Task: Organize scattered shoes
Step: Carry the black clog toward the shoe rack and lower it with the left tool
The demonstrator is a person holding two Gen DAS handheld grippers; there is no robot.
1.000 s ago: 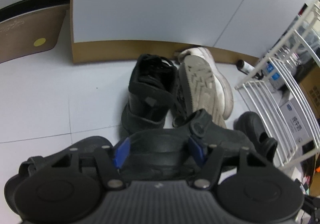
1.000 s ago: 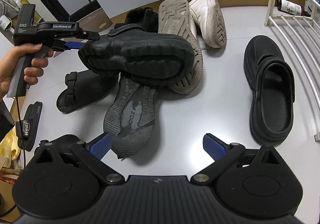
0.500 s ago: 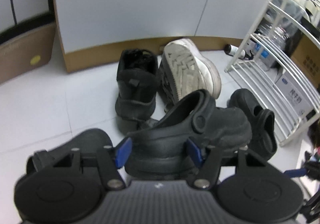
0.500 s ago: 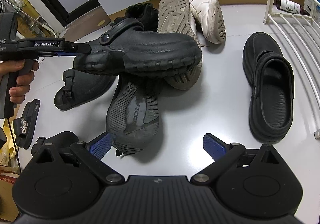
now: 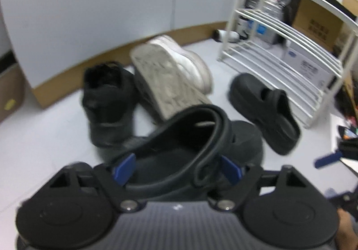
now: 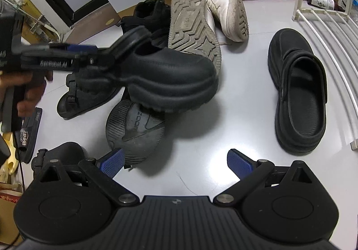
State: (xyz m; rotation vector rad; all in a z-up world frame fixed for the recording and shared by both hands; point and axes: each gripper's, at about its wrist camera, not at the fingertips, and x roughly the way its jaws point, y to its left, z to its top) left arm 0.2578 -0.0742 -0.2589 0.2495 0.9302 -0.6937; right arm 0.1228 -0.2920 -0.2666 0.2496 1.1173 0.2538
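Shoes lie scattered on a smooth pale floor (image 6: 201, 160).
Left wrist view: the left gripper (image 5: 176, 168) has a chunky black rubber clog (image 5: 201, 145) by its heel, low in the middle; its jaws are opening. Right wrist view: the right gripper (image 6: 174, 161) is spread wide and empty at the bottom; a matching clog (image 6: 299, 91) sits at right beside a white wire rack (image 6: 324, 26).

Clog (image 6: 165, 75): black, smooth, rubbery, slight sheen. Sneaker sole (image 6: 192, 24): grey, rough, worn tread. Rack (image 6: 331, 33): white coated wire. Floor (image 6: 235, 129): pale, glossy. Gripper pads (image 6: 111, 162): blue, finely ribbed. Bottle (image 6: 322, 1): glass, paper label.
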